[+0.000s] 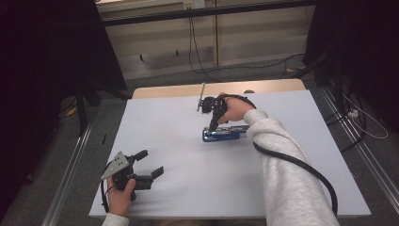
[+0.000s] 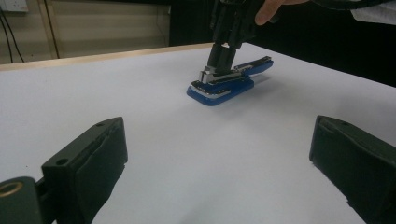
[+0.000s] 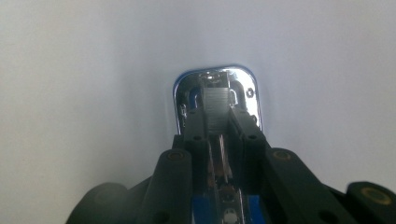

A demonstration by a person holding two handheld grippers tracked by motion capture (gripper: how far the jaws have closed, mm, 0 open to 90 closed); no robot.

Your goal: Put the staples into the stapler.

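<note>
Stapler: a blue stapler (image 1: 225, 134) with chrome metal parts lies flat on the white surface (image 1: 188, 188), right of centre and toward the far half; its long axis runs left to right in the high view.
Stapler head: in the right gripper view the rounded chrome end (image 3: 215, 91) points away from the camera, with a ridged metal strip down its middle.
Right claw: the right claw (image 1: 214, 126) reaches down from above onto the left end of the stapler; in the right gripper view its two black jaws sit close together, pressed against either side of the stapler's upper part, so it grips the stapler.
Right hand: the right hand (image 1: 235, 109) holds that gripper on the far side of the stapler, its grey sleeve (image 1: 282, 174) running in from the near right edge.
Left claw: the left claw (image 1: 151, 163) is at the near left of the surface, its jaws spread wide with nothing between them, pointing right toward the stapler and well apart from it.
Left hand: the left hand (image 1: 121, 190) grasps its gripper at the near edge.
Cable: a black cable (image 1: 301, 167) trails over the sleeve.
</note>
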